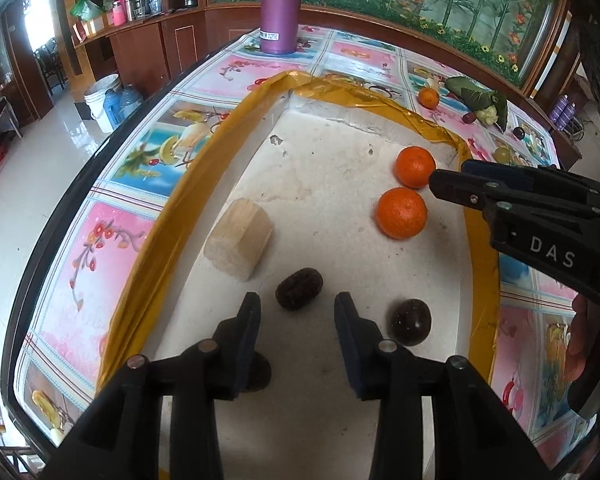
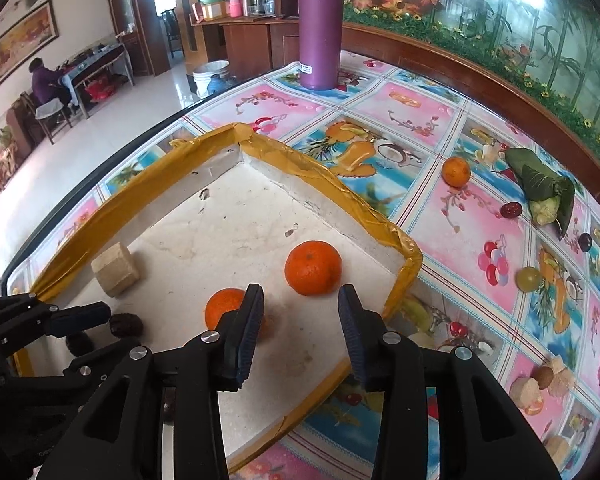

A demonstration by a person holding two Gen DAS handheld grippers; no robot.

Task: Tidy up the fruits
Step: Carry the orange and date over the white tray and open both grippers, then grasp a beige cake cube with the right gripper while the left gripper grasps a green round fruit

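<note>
purple bottle (image 1: 282,4) cut off by the top edge in the left wrist view, dark fruit (image 1: 258,372) half hidden behind a left gripper finger, near orange (image 2: 224,312) partly covered by a right gripper finger, seated person (image 2: 46,80) too small to make out

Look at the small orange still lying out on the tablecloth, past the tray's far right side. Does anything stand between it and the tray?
Only the tray's own raised, yellow-taped rim. The orange lies alone on bare tablecloth; the leaf-wrapped bundle and dark fruit lie on its far side, away from the tray.
</note>
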